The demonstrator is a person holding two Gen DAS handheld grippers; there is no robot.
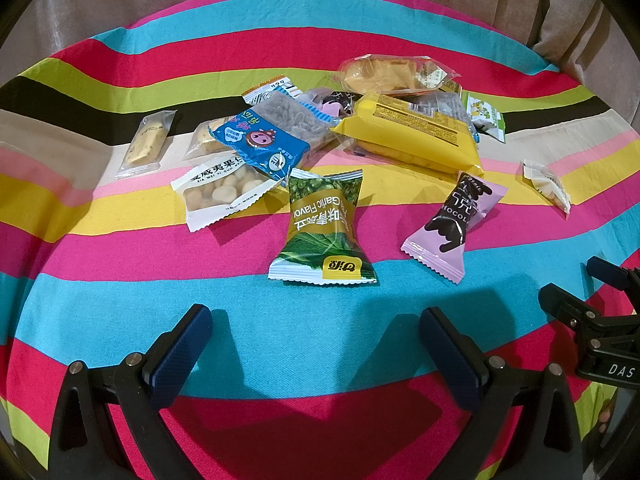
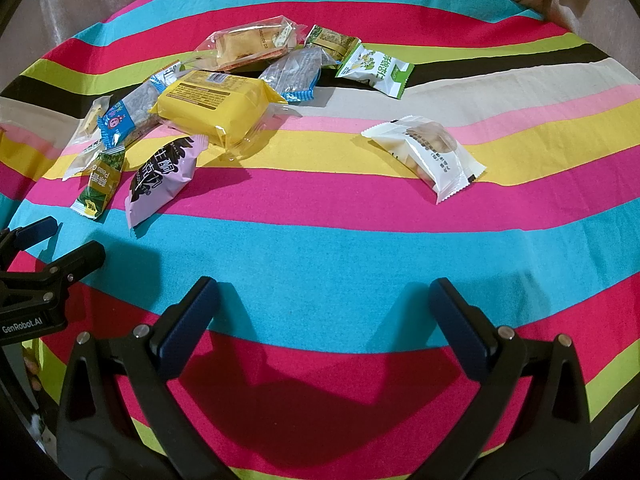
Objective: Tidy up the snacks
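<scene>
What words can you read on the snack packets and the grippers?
"Garlic Flavor": green pea packet.
"Peas": same packet, right wrist view.
"XIA WEI YI GUO": white nut packet, under Chinese characters.
"HOCOL", cut off: pink chocolate packet, under large Chinese characters.
"DAS", cut off: right gripper body.
"GenRobot.AI": left gripper body.
Too small or blurred: yellow packet fine print and barcode, blue packet, white packet.

Right gripper spread wide and empty above the striped tablecloth. Left gripper at the left edge, also parted. Snack heap upper left: yellow packet over pink chocolate packet. White packet well apart, right.
</scene>
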